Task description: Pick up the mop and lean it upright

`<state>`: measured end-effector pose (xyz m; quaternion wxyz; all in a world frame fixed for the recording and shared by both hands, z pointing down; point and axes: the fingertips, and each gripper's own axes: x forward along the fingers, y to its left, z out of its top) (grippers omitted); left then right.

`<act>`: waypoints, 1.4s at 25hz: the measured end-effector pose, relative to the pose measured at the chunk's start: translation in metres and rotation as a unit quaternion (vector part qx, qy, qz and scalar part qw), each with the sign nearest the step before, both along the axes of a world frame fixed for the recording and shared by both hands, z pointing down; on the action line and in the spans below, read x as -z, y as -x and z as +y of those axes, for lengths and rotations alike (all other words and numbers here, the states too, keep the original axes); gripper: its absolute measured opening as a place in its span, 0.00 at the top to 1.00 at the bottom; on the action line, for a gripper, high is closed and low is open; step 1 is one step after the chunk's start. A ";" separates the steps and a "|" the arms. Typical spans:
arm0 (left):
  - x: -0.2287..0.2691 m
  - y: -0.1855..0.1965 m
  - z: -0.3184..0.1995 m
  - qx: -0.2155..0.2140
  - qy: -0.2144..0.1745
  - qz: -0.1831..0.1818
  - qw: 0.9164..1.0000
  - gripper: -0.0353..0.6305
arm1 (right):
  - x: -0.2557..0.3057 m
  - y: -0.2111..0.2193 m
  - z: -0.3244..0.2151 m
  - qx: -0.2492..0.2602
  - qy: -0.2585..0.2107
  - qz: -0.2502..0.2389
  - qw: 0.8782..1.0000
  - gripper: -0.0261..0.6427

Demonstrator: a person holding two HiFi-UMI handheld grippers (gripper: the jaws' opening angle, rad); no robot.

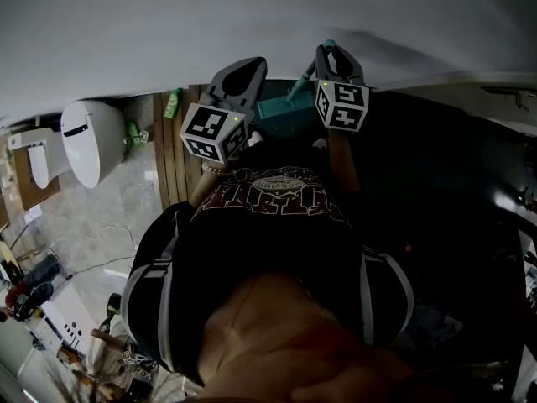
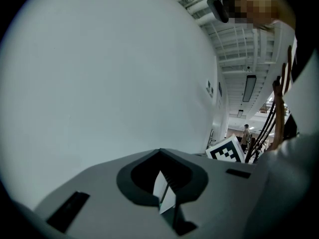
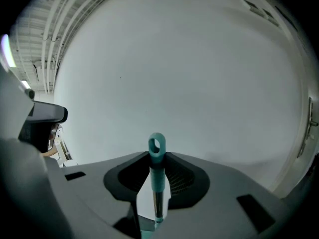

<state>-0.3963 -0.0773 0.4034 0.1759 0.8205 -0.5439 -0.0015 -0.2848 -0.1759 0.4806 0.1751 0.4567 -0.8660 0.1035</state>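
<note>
I see the mop handle (image 3: 157, 183) standing between the right gripper's (image 1: 332, 53) jaws. The mop head (image 1: 281, 114) lies by the far wall (image 1: 252, 23), right of the left gripper (image 1: 250, 67). A toilet (image 1: 88, 137) sits well left.

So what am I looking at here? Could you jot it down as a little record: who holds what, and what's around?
place: a corner by a white wall, with a toilet at the left
right gripper: shut on the mop handle, just below its teal hanging loop
left gripper: jaws slightly apart, nothing between them, raised beside the right one
mop: the handle slants down to the teal mop head, low by the wall
also there: a green bottle near the wall's foot
</note>
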 end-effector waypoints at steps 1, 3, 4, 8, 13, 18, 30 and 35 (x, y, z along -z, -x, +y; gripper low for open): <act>0.000 0.002 -0.001 0.001 0.000 0.001 1.000 0.88 | 0.000 0.003 -0.003 0.001 0.000 0.000 1.000 0.80; 0.000 0.004 -0.003 0.004 -0.001 0.002 1.000 0.88 | -0.002 0.007 -0.010 0.003 0.001 -0.001 1.000 0.80; -0.001 0.004 -0.003 0.005 -0.001 0.002 1.000 0.88 | -0.003 0.008 -0.014 0.005 0.002 -0.002 1.000 0.80; 0.000 0.006 -0.006 0.012 -0.001 0.002 1.000 0.88 | -0.005 0.015 -0.029 0.009 0.004 -0.003 1.000 0.80; -0.002 0.012 -0.008 0.017 -0.001 0.001 1.000 0.88 | -0.008 0.027 -0.044 0.012 0.009 -0.001 1.000 0.80; -0.002 0.016 -0.010 0.024 -0.002 0.004 1.000 0.88 | -0.011 0.033 -0.053 0.011 0.012 0.002 1.000 0.80; 0.002 0.027 -0.014 0.037 -0.006 0.002 0.999 0.88 | -0.013 0.042 -0.065 0.014 0.010 0.015 1.000 0.80; 0.002 0.025 -0.015 0.029 -0.009 -0.002 1.000 0.88 | -0.019 0.044 -0.061 0.020 0.008 0.028 0.999 0.80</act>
